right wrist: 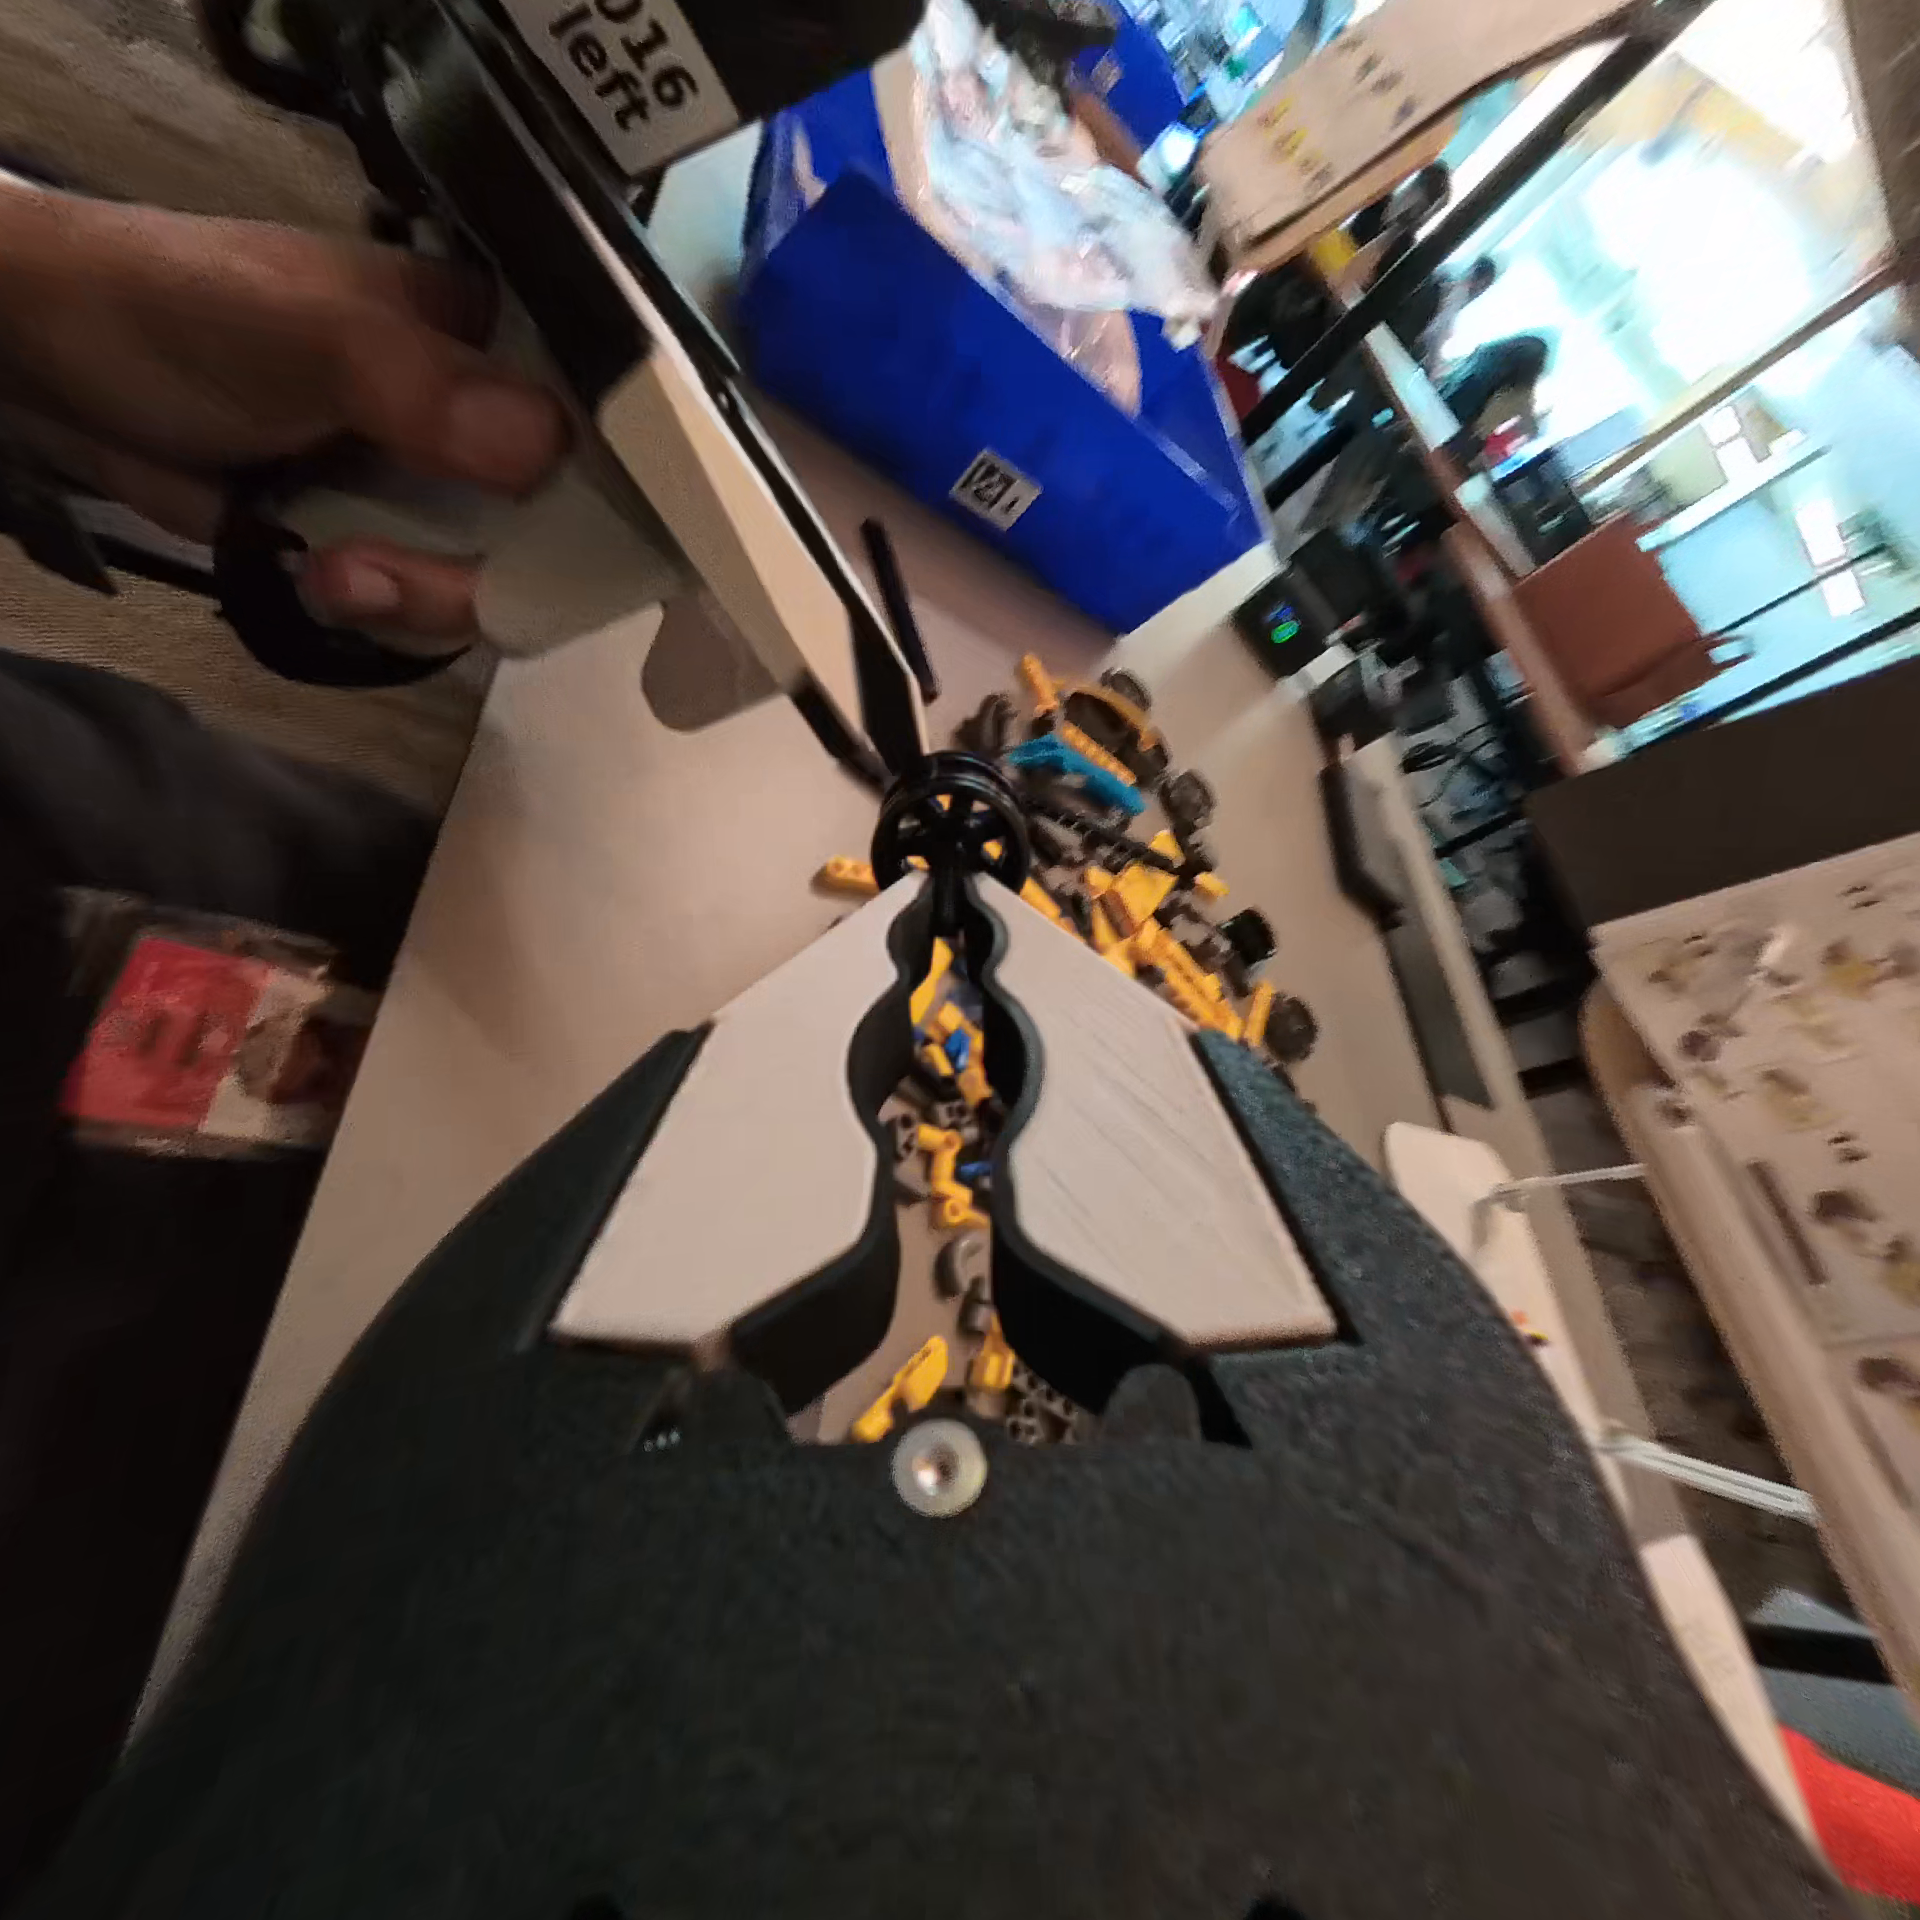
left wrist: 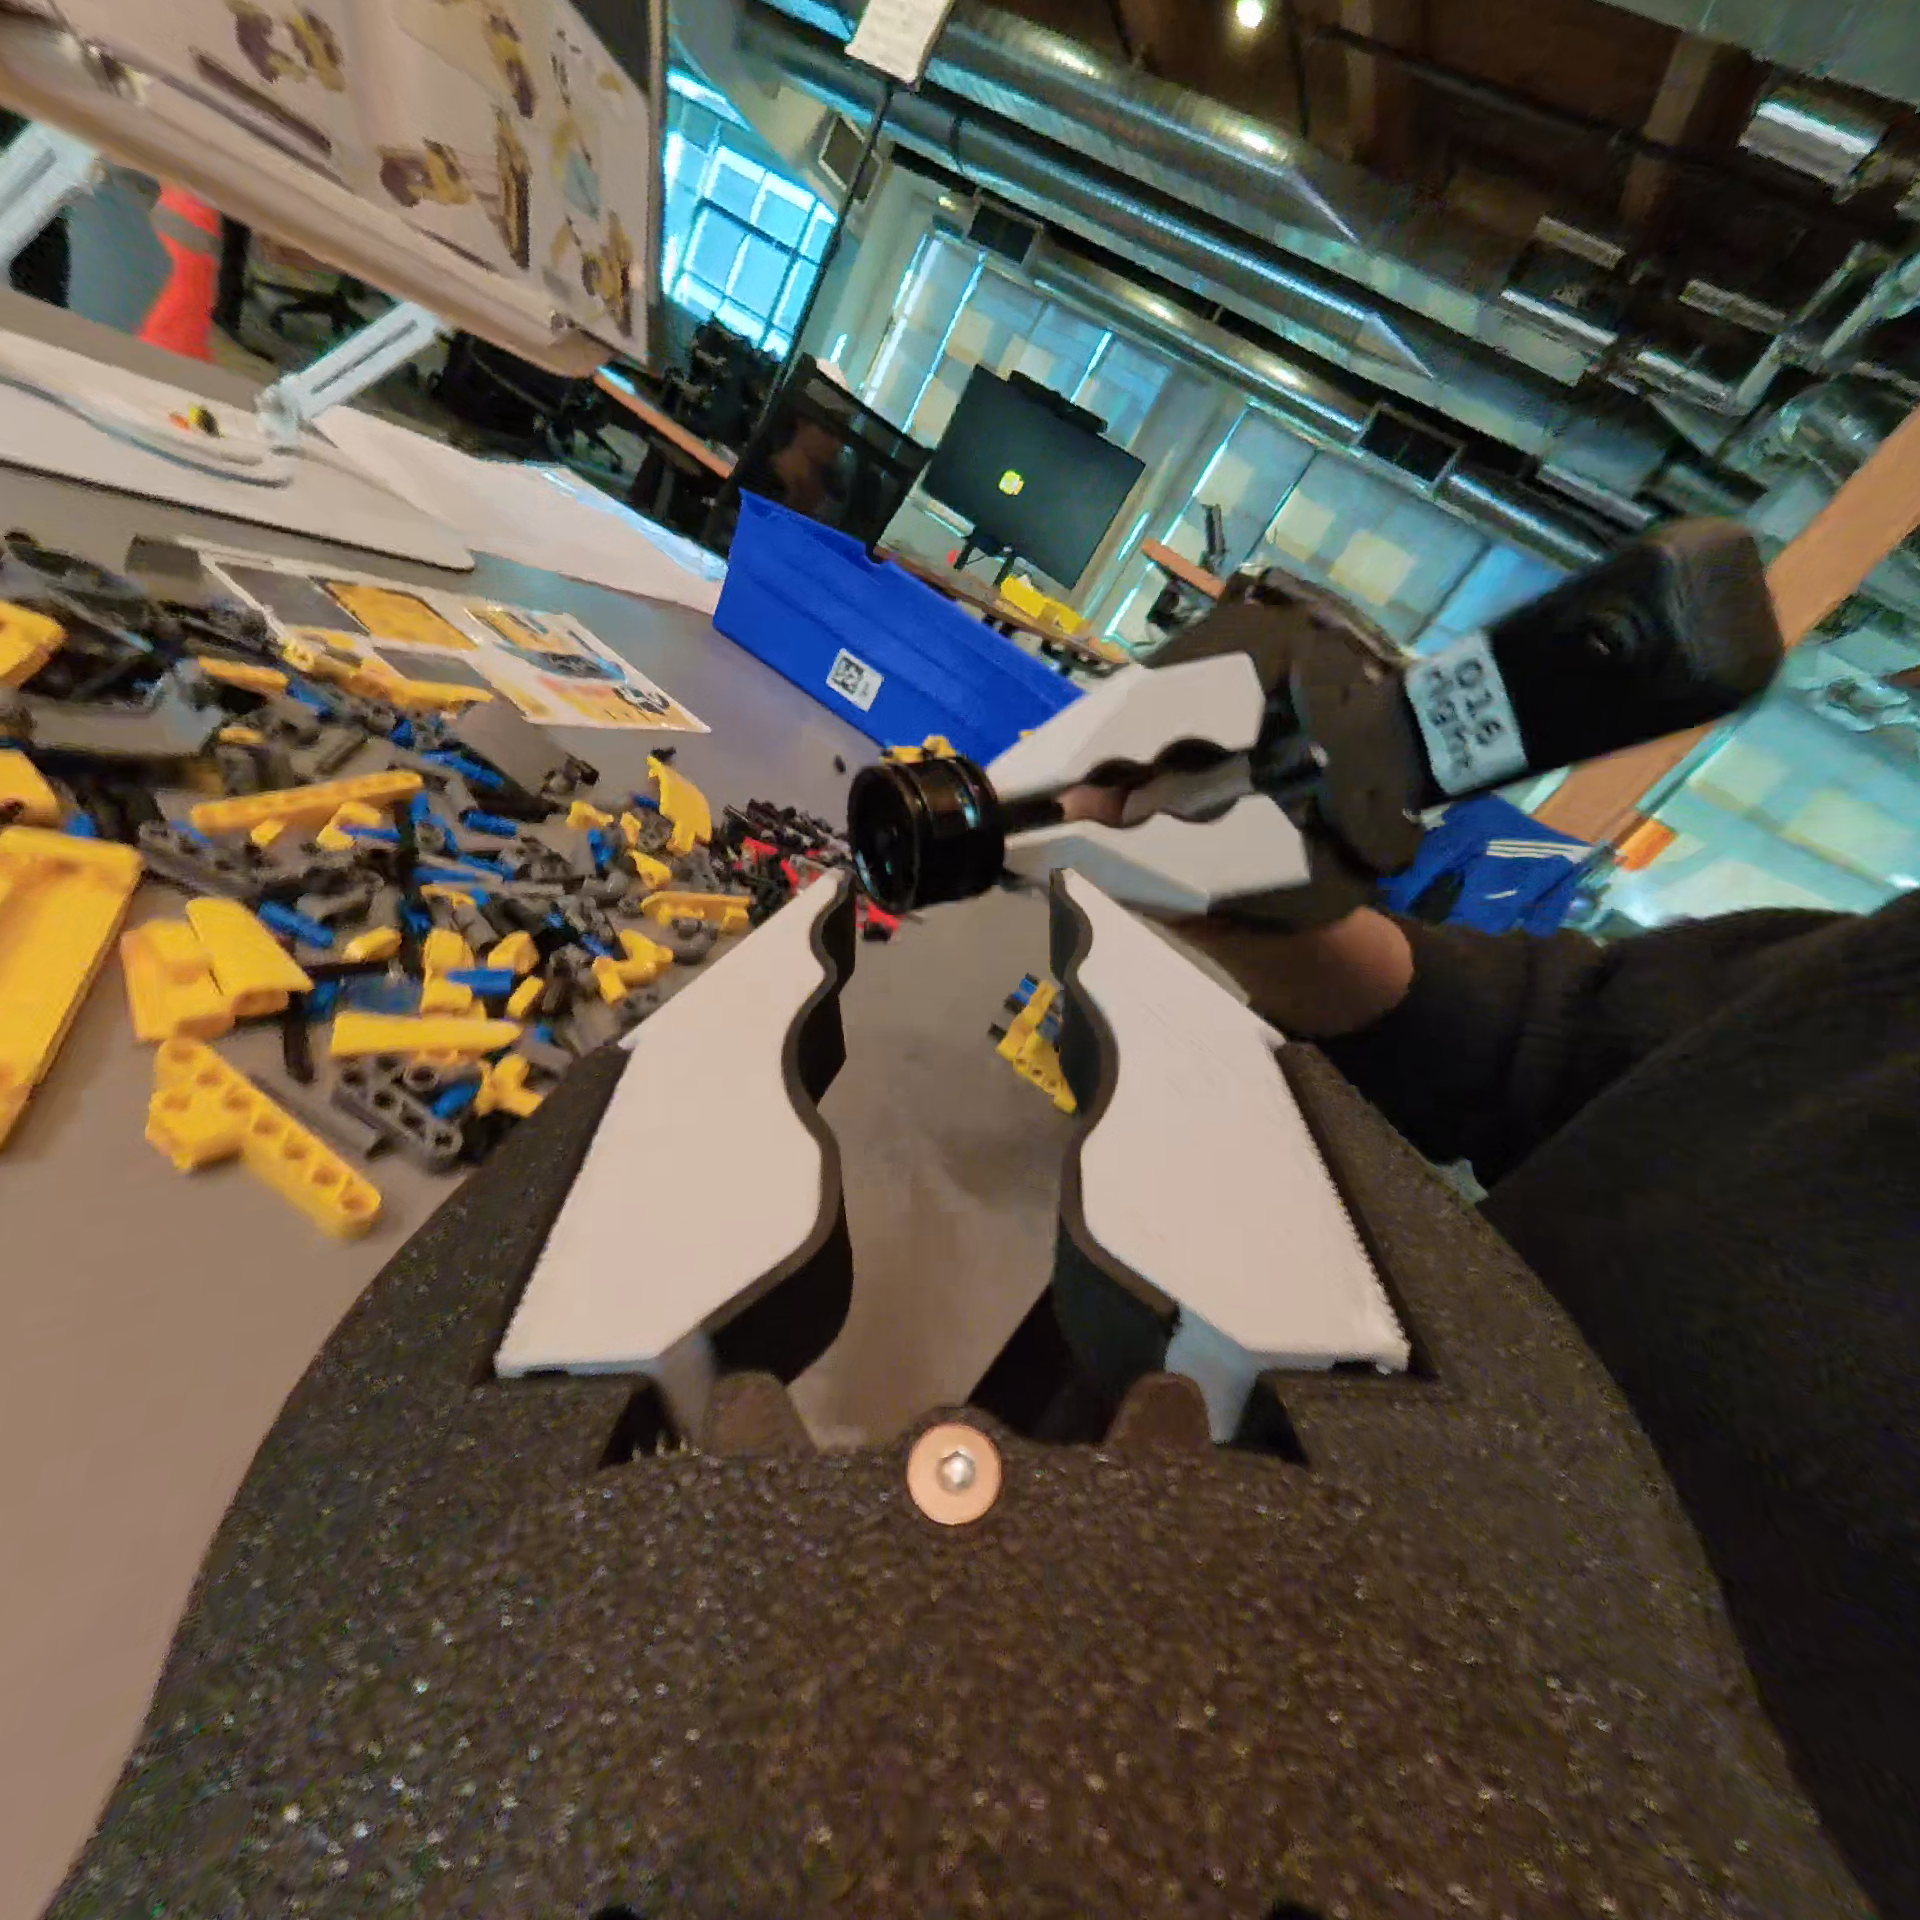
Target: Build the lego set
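Note:
My right gripper (right wrist: 943, 896) is shut on a black wheel rim (right wrist: 951, 829) and holds it above the grey table (right wrist: 623, 852). In the left wrist view the right gripper (left wrist: 1006, 823) reaches in from the right with the wheel (left wrist: 920, 831) at its tips. My left gripper (left wrist: 951, 894) is open and empty, with its fingertips just under and beside the wheel. In the right wrist view the left gripper (right wrist: 888, 748) comes in from the upper left, held by a hand (right wrist: 312, 343), and its tip nearly meets the wheel.
A pile of yellow, grey, blue and black building pieces (left wrist: 343, 935) covers the table's left side. Printed sheets (left wrist: 468, 644) lie behind the pile, and a blue bin (left wrist: 831, 623) stands behind those. An instruction board (left wrist: 364, 135) hangs above. A dark sleeve (left wrist: 1662, 1143) is at the right. Left and right tips are no more than a few centimetres apart.

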`<state>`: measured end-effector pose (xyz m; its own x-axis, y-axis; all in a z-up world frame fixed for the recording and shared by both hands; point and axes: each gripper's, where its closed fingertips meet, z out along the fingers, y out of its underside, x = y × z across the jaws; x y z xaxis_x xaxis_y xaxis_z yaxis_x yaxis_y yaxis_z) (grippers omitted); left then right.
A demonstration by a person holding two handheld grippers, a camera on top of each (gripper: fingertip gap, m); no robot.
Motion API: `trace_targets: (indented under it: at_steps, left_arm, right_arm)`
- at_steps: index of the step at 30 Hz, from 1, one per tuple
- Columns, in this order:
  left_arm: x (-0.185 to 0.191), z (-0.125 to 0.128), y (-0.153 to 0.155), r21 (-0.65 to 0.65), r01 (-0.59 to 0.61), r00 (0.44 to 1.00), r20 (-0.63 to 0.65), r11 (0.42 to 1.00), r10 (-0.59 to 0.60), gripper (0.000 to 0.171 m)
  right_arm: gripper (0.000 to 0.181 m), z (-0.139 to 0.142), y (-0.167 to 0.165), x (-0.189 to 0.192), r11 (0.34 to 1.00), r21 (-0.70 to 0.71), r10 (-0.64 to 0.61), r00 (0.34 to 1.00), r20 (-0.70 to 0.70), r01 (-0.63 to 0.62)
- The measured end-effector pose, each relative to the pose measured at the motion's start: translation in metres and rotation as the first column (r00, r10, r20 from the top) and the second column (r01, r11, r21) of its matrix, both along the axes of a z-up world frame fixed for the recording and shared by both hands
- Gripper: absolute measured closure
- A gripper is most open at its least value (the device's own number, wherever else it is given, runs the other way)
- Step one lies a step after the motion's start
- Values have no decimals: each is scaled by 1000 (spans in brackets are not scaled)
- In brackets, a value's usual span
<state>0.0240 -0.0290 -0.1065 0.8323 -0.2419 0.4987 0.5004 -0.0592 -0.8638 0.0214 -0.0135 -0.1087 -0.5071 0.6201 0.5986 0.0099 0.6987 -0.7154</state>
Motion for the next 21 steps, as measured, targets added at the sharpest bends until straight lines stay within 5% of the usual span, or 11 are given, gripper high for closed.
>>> trace_targets:
  at_steps: [8,13,17,21]
  left_arm:
    - [9,23,11,67,-125,967,-217,990,137,149]
    - [11,20,18,54,-177,928,-323,983,185,150]
    - [8,19,19,49,-159,939,-301,986,166,150]
    - [-4,21,18,72,-135,960,-238,988,148,151]
  right_arm:
    - [178,25,-1,10,965,218,-57,925,-375,148]
    - [178,20,-1,13,935,300,-42,896,-442,191]
    - [174,17,-1,14,973,196,-46,930,-365,125]
    - [156,19,-1,21,993,-113,11,981,-196,-34]
